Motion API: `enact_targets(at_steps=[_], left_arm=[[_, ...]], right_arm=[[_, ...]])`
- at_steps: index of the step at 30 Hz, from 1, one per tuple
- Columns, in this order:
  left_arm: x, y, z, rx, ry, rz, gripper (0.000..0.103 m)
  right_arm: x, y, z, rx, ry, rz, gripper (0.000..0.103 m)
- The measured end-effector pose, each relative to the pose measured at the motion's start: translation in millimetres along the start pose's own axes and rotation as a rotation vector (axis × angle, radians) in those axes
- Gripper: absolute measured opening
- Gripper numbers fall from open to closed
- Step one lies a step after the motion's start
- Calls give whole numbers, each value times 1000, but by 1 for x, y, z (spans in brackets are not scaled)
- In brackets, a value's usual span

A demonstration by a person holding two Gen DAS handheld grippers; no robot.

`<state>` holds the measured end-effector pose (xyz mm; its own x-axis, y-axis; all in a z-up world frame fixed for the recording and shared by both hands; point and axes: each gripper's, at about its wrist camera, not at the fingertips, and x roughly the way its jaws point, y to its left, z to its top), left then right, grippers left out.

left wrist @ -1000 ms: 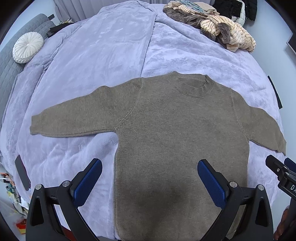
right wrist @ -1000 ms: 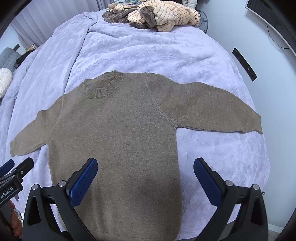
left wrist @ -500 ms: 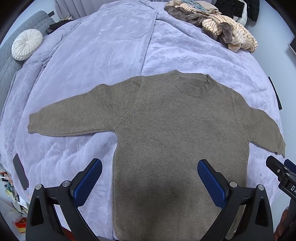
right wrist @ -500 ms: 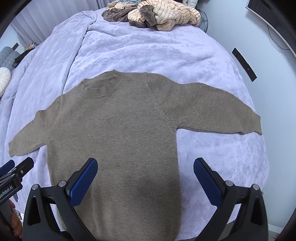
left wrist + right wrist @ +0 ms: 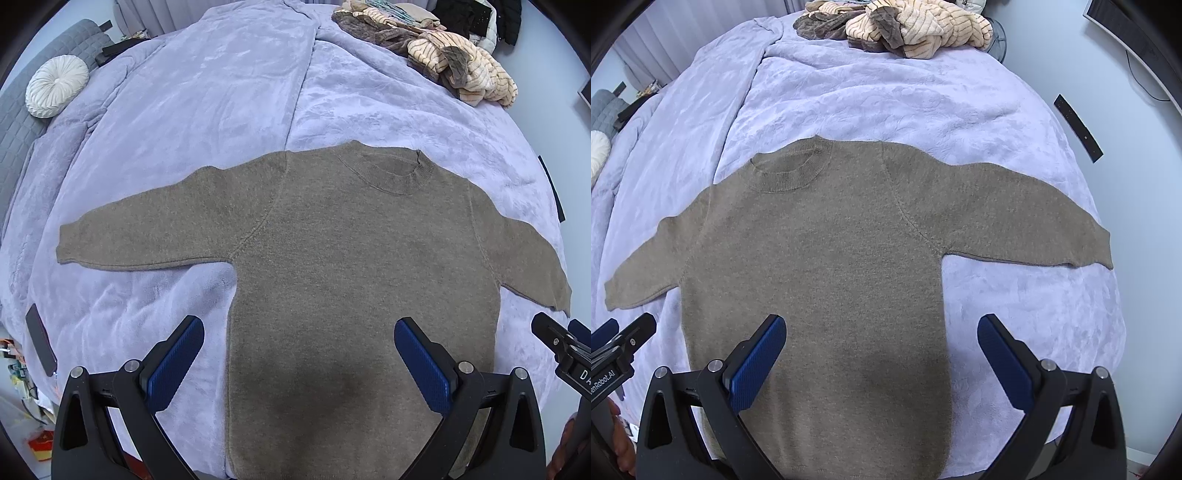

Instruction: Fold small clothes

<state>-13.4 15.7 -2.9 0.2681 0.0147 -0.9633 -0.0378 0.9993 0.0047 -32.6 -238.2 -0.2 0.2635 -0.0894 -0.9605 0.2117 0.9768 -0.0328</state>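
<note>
A bed (image 5: 221, 92) covered by a lavender plush blanket (image 5: 886, 92) carries everything. A brown knit sweater (image 5: 332, 266) lies flat on the blanket, front up, collar toward the far end, both sleeves spread out to the sides. At the far end a heap of clothes (image 5: 908, 22) rests on the blanket, cream striped pieces over darker brown ones. A round white cushion (image 5: 57, 85) sits at the bed's far left edge.
</note>
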Motion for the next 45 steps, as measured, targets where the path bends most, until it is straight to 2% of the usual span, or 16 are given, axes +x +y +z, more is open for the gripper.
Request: enact_targets(at_steps=[6, 16, 35, 45], left_arm=[[-4, 10, -4, -18, -17, 12, 103], [3, 22, -4, -62, 0, 1, 103], [9, 28, -4, -79, 6, 14, 103], [32, 36, -9, -76, 36, 16, 103]], right_arm=[[-5, 3, 2, -11, -23, -10, 103], [-1, 11, 6, -24, -6, -20, 103], [5, 15, 9, -29, 2, -14, 103], [22, 19, 10, -62, 9, -5, 103]])
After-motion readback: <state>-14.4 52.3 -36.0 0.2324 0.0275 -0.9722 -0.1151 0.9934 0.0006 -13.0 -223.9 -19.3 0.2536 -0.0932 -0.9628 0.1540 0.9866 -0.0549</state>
